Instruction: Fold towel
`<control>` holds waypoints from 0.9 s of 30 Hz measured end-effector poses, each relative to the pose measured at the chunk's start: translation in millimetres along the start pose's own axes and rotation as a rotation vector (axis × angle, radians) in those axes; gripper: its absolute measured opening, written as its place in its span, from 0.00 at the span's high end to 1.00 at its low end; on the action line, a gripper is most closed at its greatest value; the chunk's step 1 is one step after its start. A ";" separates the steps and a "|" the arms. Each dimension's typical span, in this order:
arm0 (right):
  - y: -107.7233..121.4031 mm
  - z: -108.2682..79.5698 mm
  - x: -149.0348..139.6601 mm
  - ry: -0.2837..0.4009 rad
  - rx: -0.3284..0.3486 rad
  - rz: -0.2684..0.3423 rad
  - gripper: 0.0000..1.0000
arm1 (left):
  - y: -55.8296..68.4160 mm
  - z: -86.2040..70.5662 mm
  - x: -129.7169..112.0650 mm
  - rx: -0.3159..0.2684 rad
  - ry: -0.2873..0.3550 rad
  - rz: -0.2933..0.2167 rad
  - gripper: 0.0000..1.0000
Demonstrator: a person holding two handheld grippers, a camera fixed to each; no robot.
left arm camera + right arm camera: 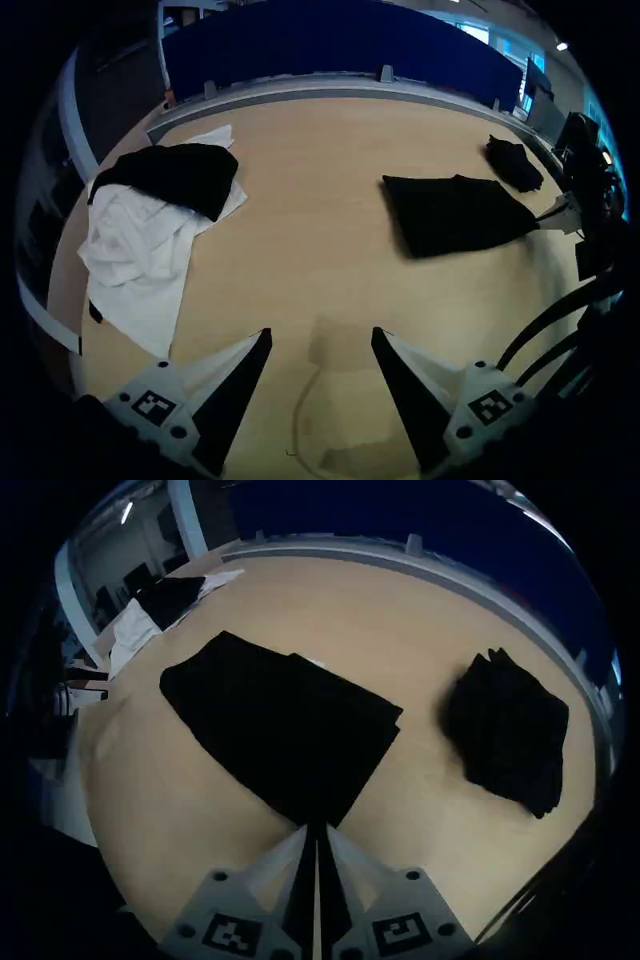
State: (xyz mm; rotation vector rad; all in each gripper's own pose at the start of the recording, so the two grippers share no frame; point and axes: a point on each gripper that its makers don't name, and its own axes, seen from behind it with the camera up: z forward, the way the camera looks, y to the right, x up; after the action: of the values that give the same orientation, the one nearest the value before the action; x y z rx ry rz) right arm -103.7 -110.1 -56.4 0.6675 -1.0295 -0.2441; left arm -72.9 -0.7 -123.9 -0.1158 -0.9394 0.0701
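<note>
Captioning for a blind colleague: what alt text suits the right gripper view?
The right gripper pinches the near corner of a flat black towel on a wooden table. A black cloth bundle lies right of it; white cloth sits far left.

Right gripper view, 6 o'clock: a corner of the black towel is disappearing between the closed fingers of the right hand-held gripper. Left gripper view, 10 o'clock: a black cloth is hiding part of a white pile.
</note>
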 end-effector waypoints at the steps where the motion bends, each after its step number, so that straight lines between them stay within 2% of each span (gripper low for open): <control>1: 0.1 -1.5 1.9 0.005 -0.001 0.001 0.99 | 0.4 -0.5 0.2 -0.001 0.001 0.000 0.07; 10: -5.2 -22.7 29.7 0.066 -0.007 -0.006 0.99 | 1.2 -4.7 2.4 -0.003 0.004 0.000 0.07; 17: -13.5 -36.7 57.3 0.095 -0.013 -0.073 0.99 | 2.0 -6.6 4.9 -0.008 0.007 0.005 0.08; 27: -27.3 -34.8 88.8 0.111 -0.007 -0.145 0.99 | 4.7 -5.9 8.6 -0.018 0.018 0.008 0.07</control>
State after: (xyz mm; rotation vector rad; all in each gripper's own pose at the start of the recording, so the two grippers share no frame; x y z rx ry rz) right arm -25.6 -160.8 -22.1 0.7427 -0.8754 -0.3331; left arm -63.1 4.4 -121.1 -0.1362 -0.9216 0.0678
